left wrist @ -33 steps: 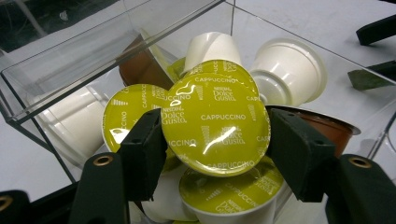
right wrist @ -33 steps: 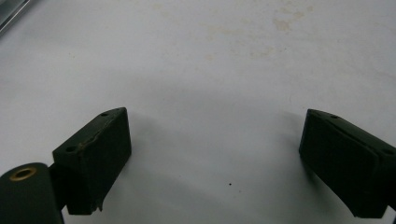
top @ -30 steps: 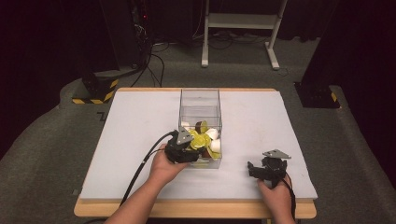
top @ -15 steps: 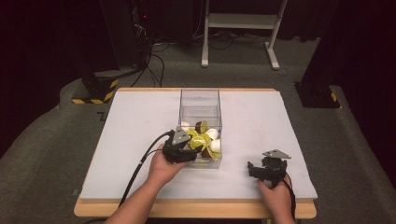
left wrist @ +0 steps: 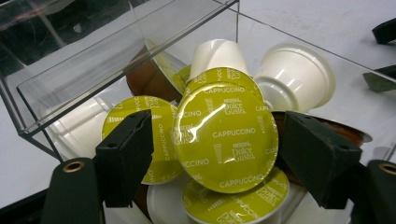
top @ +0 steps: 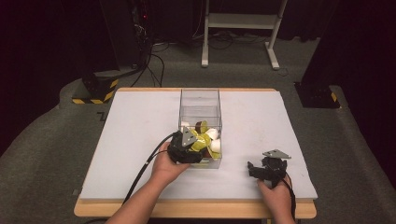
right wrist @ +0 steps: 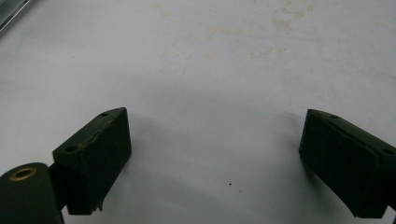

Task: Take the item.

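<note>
Barely anything has changed across the last second. The white table (top: 140, 126) fills the middle of the high view. The clear box (top: 200, 100) stands at its centre as before, long axis running up the frame. The left gripper (left wrist: 217, 144) has only nudged about at the box's lower end. The right gripper (right wrist: 215, 154) has stayed parked at the lower right of the high view, well apart from the box. Its jaws are spread over bare tabletop.

So the pick looks lined up but not yet made. In the left gripper view the jaws are spread and flank a green-lidded capsule (left wrist: 224, 140) at frame centre, one jaw to each side. A sliver of gap shows at the right jaw. That capsule sits on top of the heap inside the box, lid tilted toward the camera.

By count there are one table, one box and two grippers. At least four green foil lids are visible. There are also two white cups (left wrist: 294, 74) at the upper right and two brown capsules (left wrist: 149, 81). Others lie half-hidden beneath.
</note>
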Tool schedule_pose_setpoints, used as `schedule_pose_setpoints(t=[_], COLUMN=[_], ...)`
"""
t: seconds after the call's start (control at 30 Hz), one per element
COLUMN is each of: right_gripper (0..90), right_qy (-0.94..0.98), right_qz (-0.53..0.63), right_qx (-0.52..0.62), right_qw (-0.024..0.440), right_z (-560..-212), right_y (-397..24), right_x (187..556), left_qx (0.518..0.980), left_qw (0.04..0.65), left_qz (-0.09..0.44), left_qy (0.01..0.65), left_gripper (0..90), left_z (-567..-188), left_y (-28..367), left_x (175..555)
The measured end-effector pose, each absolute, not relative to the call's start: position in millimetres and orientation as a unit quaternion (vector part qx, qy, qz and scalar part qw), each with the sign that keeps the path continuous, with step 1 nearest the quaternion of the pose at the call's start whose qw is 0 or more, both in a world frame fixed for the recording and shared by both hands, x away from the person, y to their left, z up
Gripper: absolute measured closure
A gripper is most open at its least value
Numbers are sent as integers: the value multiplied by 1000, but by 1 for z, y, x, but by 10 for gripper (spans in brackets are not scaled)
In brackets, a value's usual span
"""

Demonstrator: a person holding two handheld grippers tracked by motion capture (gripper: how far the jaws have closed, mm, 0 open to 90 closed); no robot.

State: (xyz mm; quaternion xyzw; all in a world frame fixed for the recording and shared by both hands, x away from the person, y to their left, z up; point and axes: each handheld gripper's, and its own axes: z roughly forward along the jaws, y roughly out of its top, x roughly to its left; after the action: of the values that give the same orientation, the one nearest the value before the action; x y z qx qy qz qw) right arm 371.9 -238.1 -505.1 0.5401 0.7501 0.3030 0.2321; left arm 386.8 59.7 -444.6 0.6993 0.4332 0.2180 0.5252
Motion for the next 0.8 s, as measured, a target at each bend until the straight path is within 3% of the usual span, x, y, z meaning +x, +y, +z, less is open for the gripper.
schedule_pose_setpoints(t=[0.4, 0.8], right_gripper=[90, 90], right_qy=[750, 750], right_qz=[303, 303], right_qx=[540, 540], right_qw=[232, 232], right_z=[-505, -505], right_y=[-238, -238], right_x=[372, 372], left_qx=[701, 681], left_qw=[529, 555], left_qz=[222, 210], left_qy=[424, 430], left_gripper=[378, 386], left_z=[-448, -446], left_y=[62, 68], left_x=[385, 383])
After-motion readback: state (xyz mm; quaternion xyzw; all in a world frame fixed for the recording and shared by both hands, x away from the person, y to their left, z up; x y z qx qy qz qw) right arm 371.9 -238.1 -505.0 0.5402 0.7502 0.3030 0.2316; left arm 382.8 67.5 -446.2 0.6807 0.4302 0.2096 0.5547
